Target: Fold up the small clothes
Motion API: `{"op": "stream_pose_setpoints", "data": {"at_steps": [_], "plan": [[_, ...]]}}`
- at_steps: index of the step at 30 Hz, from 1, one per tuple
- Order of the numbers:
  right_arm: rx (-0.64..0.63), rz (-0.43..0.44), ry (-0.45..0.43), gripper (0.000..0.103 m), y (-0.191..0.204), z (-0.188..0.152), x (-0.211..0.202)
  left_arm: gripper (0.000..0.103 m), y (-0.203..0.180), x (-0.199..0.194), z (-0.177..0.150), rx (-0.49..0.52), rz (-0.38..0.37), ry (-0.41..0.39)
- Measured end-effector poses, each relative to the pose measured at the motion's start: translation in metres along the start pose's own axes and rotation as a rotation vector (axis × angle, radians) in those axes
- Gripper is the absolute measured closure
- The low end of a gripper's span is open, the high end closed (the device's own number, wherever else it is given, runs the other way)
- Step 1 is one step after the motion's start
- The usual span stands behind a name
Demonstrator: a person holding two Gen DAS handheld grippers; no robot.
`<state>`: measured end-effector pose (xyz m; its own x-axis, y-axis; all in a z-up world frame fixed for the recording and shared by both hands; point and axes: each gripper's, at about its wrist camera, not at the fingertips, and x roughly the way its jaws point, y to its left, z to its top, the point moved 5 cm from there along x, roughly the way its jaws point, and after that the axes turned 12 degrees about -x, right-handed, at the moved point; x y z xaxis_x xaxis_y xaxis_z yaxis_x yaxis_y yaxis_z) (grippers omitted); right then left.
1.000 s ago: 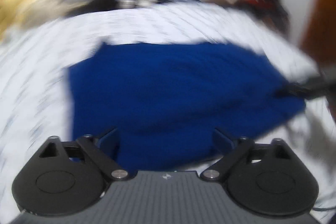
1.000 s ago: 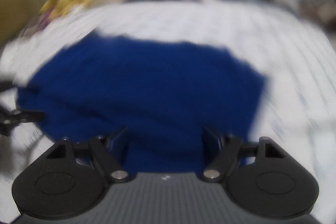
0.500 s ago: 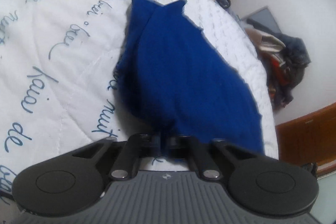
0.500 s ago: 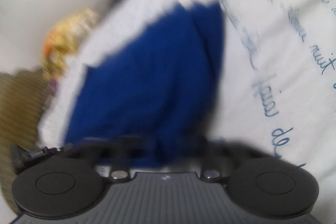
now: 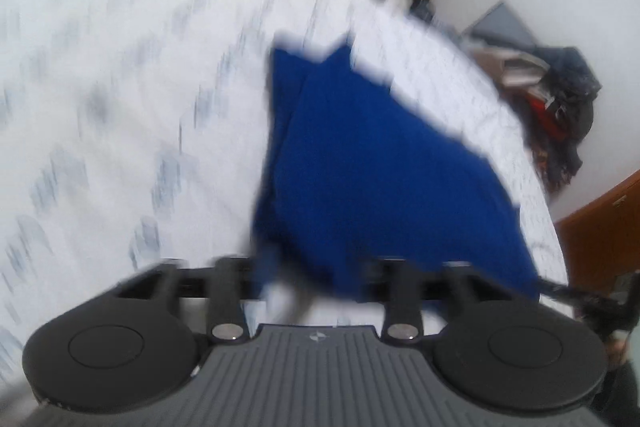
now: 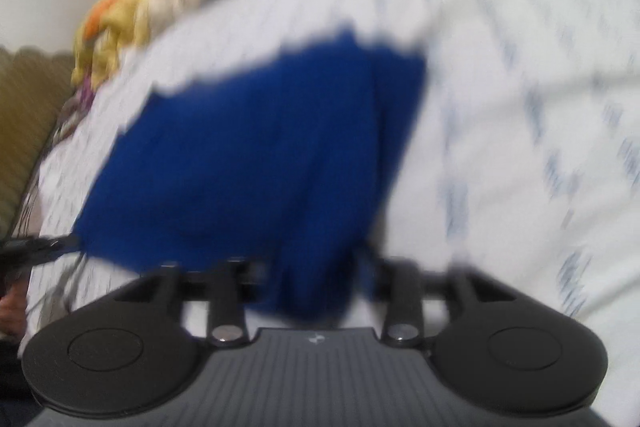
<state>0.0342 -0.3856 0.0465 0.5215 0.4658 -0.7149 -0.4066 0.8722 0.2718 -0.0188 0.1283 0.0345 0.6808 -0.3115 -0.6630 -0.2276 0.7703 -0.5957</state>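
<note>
A blue garment (image 5: 380, 167) lies folded on the white quilted bedspread (image 5: 120, 107) with blue writing. My left gripper (image 5: 312, 275) has its jaws opening; the garment's near edge lies loose between the fingers, and the pads stand apart from it. In the right wrist view the same blue garment (image 6: 272, 155) reaches down between my right gripper's (image 6: 316, 275) fingers, whose jaws are also opening with no grip on the cloth. The right gripper's tip (image 5: 580, 299) shows at the garment's right corner, the left gripper's tip (image 6: 40, 247) at its left corner. Both views are blurred.
A heap of dark and red clothes (image 5: 560, 107) lies past the bed's far right edge, beside a brown wooden cabinet (image 5: 600, 227). A yellow and orange cloth pile (image 6: 132, 15) and an olive headboard (image 6: 24, 131) sit at the left. Bare bedspread (image 6: 520, 107) stretches to the right.
A second ago the garment lay spread wide. Half a second ago both grippers were shut on its near edge. Now both have let go, and the garment lies narrower, folded over.
</note>
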Motion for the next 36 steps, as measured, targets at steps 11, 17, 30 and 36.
{"op": "stream_pose_setpoints", "data": {"at_steps": [11, 17, 30, 36], "plan": [[-0.103, -0.188, -0.027, 0.067, -0.022, 0.129, 0.114, 0.059, -0.091, 0.157, 0.096, 0.488, 0.312, -0.140], [-0.124, -0.173, -0.125, 0.097, -0.015, 0.134, 0.114, 0.096, -0.099, 0.170, 0.104, 0.513, 0.284, -0.245], [-0.046, -0.175, -0.316, 0.076, 0.015, 0.133, 0.081, 0.038, -0.130, 0.142, 0.065, 0.528, 0.226, -0.314], [-0.224, -0.269, -0.197, 0.064, 0.023, 0.105, 0.140, 0.006, -0.111, 0.198, 0.045, 0.490, 0.284, -0.236]]}}
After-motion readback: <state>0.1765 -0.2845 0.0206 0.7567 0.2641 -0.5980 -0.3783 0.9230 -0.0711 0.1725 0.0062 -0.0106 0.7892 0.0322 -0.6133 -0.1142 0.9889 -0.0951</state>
